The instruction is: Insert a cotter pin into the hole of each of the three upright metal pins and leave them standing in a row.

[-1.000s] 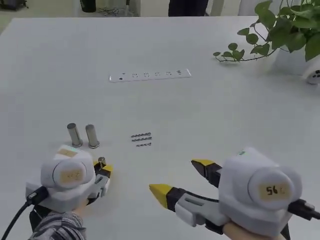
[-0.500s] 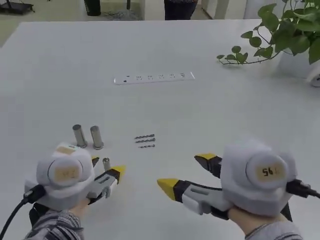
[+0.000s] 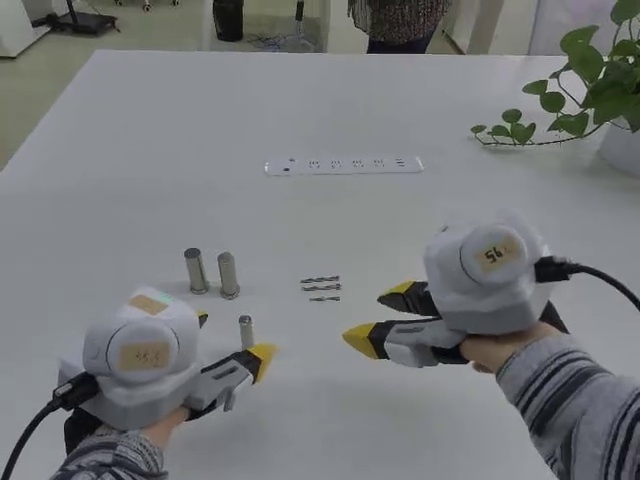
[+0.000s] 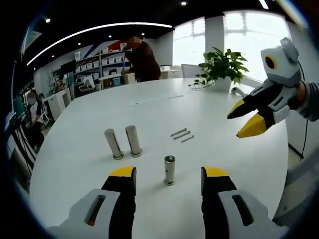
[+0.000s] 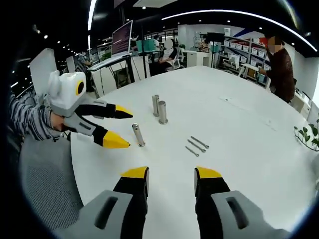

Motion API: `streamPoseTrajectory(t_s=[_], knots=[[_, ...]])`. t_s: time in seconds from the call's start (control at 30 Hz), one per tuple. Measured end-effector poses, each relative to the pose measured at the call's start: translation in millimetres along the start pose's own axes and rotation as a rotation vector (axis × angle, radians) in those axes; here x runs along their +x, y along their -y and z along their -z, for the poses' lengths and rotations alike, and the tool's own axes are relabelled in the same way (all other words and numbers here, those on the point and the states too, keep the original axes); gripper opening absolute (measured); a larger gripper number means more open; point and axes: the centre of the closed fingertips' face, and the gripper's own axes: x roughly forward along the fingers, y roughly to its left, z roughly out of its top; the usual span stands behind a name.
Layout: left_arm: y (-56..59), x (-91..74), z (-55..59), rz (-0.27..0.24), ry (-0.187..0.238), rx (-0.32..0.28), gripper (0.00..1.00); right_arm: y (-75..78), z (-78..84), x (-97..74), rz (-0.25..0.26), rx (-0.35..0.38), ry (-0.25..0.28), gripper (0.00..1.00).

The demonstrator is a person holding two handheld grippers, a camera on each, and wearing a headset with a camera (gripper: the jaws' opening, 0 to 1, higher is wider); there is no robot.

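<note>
Two upright metal pins (image 3: 195,270) (image 3: 228,274) stand side by side on the white table (image 3: 150,150). A third pin (image 3: 246,331) stands alone nearer me, free between the tips of my open left gripper (image 3: 232,335). The left gripper view has this pin (image 4: 170,170) just ahead of the left gripper (image 4: 168,174), untouched. Three cotter pins (image 3: 321,288) lie flat right of the pins. My right gripper (image 3: 380,315) hovers open and holds nothing, a little right of them. In the right gripper view the cotter pins (image 5: 197,145) lie ahead of the right gripper (image 5: 172,174).
A white power strip (image 3: 343,164) lies across the table's middle, further back. A potted plant (image 3: 590,95) trails leaves at the far right. A person (image 3: 395,20) stands beyond the table's far edge. A cable (image 3: 600,280) runs from the right gripper.
The left gripper has opened around the single pin and drawn back a little; the pin stays upright. The right gripper has moved forward toward the cotter pins. The head camera has shifted.
</note>
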Motion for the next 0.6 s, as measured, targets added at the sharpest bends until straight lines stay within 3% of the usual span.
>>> streamPoseTrajectory(t_s=[0.13, 0.33, 0.6], knots=[[-1.4, -8.5, 0.8, -0.005, 0.0, -0.008, 0.52, 13.3, -1.0, 15.6, -0.016, -0.064, -0.071, 0.27], [-3.3, -18.1, 1.6, -0.006, 0.002, -0.026, 0.54, 25.9, -2.2, 39.7, -0.057, -0.102, -0.128, 0.19], [-5.6, -23.3, 4.6, -0.01, -0.002, 0.005, 0.53, 35.6, 6.0, 70.5, -0.111, -0.201, -0.218, 0.14]])
